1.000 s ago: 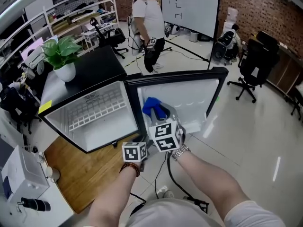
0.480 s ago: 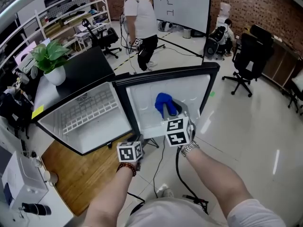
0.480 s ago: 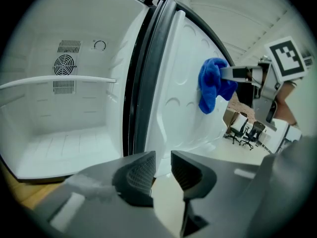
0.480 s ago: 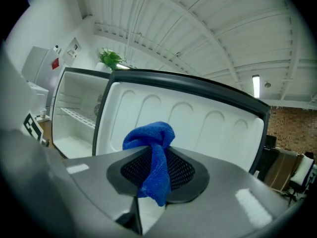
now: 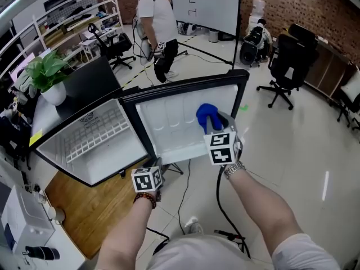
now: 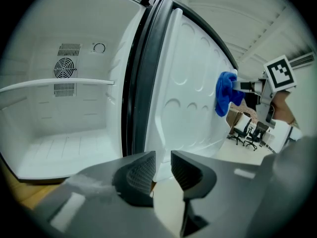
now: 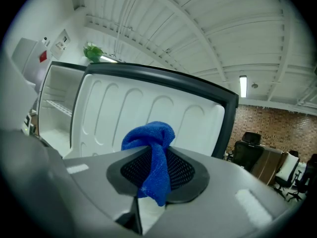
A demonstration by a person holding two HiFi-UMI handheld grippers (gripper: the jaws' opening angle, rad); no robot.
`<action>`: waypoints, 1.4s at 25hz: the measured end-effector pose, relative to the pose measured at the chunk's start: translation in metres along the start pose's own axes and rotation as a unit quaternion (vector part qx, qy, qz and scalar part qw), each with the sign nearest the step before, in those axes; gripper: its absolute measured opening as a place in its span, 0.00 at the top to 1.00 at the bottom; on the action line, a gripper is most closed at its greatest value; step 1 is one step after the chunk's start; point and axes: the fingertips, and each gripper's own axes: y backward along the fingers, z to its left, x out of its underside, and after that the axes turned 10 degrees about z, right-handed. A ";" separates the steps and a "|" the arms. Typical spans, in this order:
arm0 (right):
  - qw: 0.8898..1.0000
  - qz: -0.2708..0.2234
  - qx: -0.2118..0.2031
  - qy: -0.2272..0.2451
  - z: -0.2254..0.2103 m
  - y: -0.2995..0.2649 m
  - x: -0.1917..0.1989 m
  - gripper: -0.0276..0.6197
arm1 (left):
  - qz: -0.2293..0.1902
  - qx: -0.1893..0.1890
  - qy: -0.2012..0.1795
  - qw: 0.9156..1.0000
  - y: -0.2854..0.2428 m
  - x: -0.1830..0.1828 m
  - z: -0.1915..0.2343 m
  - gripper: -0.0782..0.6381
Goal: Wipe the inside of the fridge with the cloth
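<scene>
Head view (Ana): why is the crumpled blue microfibre cloth (image 5: 206, 113) bunched at the tip of the right gripper (image 5: 213, 124) like that?

Ben: So a soft wad leads. Right gripper view shows the jaws clamped on the cloth's middle, with a knot sticking out ahead of them and a tail hanging below. I'd say that keeps the hard plastic off the surface

Ana: And where does the cloth sit?

Ben: At the upper right of the white moulded plastic door liner (image 5: 171, 125) of the small black-cased fridge (image 5: 90, 83), whose door stands wide open at centre frame. Left gripper view has the wad against the liner, touching as far as I can judge, near the door's far edge

Ana: And the left gripper (image 5: 156, 165)?

Ben: Low, at bottom centre, just beside the door's hinge-side lower corner. Its jaws stand slightly apart with nothing between them, and it looks kept out of the wiping path

Ana: The white wire shelf (image 5: 95, 131) inside?

Ben: Left of the door, well apart from the cloth. That compartment looks not yet wiped, I'd guess
</scene>
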 end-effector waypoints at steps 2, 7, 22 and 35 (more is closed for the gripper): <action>1.000 0.004 0.009 -0.003 -0.012 0.000 0.005 0.82 | 0.001 -0.002 0.001 1.000 -0.001 0.000 0.000 0.75; 1.000 0.014 0.027 -0.009 -0.036 0.000 0.015 0.82 | 0.000 -0.013 0.006 1.000 -0.001 0.000 0.004 0.75; 1.000 -0.010 0.004 -0.020 -0.030 0.019 0.010 0.82 | -0.001 -0.013 0.003 1.000 0.001 0.003 0.001 0.75; 0.993 -0.025 -0.112 0.005 0.138 0.026 -0.013 0.82 | -0.010 0.019 -0.016 1.000 0.037 0.017 0.014 0.74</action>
